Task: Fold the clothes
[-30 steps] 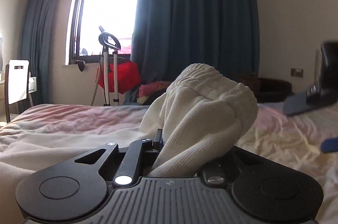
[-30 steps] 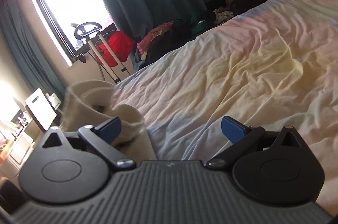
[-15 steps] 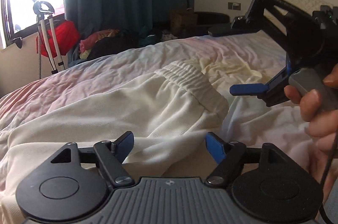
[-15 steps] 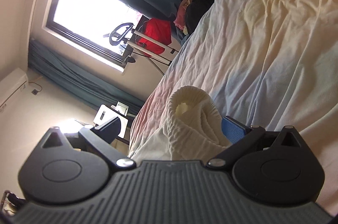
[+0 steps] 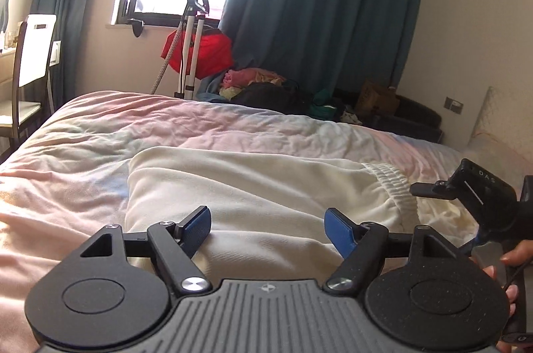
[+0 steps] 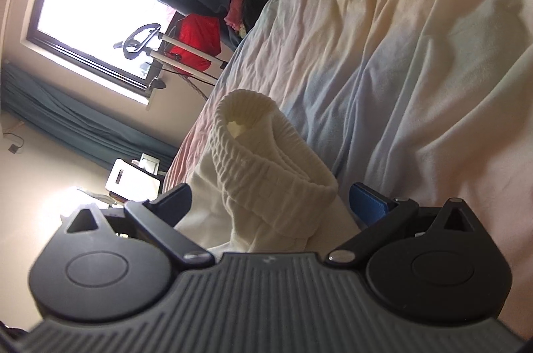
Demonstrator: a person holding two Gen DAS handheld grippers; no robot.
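A cream pair of trousers (image 5: pixel 253 186) lies on a bed (image 5: pixel 100 126) covered with a pale pink and blue sheet, its ribbed waistband (image 5: pixel 393 183) toward the right. A second ago the left tool (image 5: pixel 268 224) was clamped on a bunched-up part of this garment and held it up in the air. Its jaws have since swung apart and let go, and the cloth has dropped flat onto the bed; nothing is pinched between the blue pads now, though the trousers lie just beneath them. The right tool (image 6: pixel 269 199), rolled onto its side, has its jaws standing wide on either side of the waistband (image 6: pixel 266 159), which bulges up between them without being squeezed; a second ago that tool was beside the garment, not around it. A person's hand (image 5: pixel 506 266) holds the right tool at the edge of the left view. The fold looks laid down, with the waistband likely the next part to be gripped
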